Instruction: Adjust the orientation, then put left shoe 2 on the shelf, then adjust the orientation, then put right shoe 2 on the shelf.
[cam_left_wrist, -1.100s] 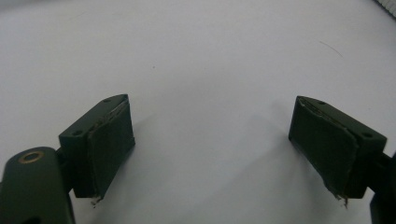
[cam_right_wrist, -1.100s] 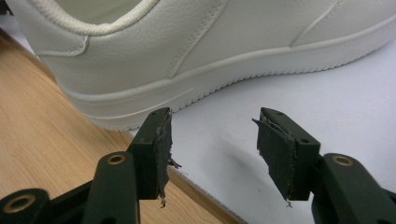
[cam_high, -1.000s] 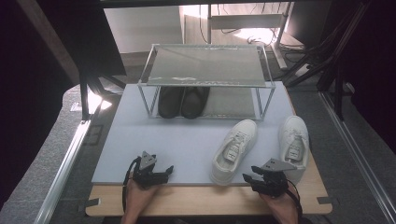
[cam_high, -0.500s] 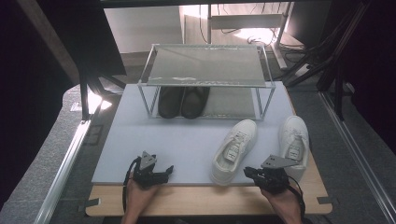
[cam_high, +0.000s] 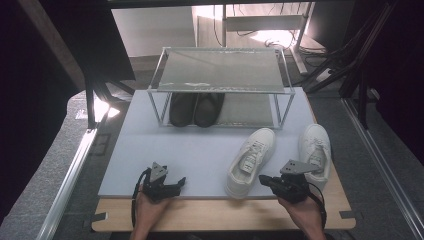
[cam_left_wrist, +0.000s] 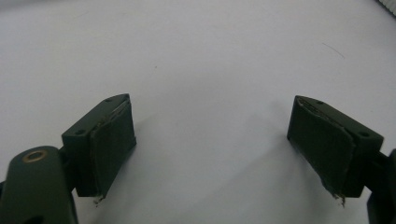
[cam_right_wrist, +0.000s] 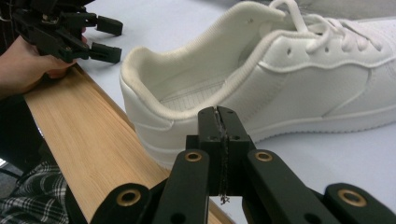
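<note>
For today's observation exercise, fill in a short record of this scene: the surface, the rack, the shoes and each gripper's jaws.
surface: pale mat on a wooden table
rack: metal rack at the far side of the mat
dark shoes: pair under the rack
white shoes: left white shoe and right white shoe on the mat
left gripper: jaws open, nothing between
right gripper: jaws just closed, pads together, empty

Landmark: rack (cam_high: 220, 87)
Open room: bare mat (cam_high: 190, 147) in front of rack, left half
Obstacles: two white sneakers (cam_high: 251, 161) in front of rack, right half
Under rack: dark shoes (cam_high: 195, 109) at left, free at right
</note>
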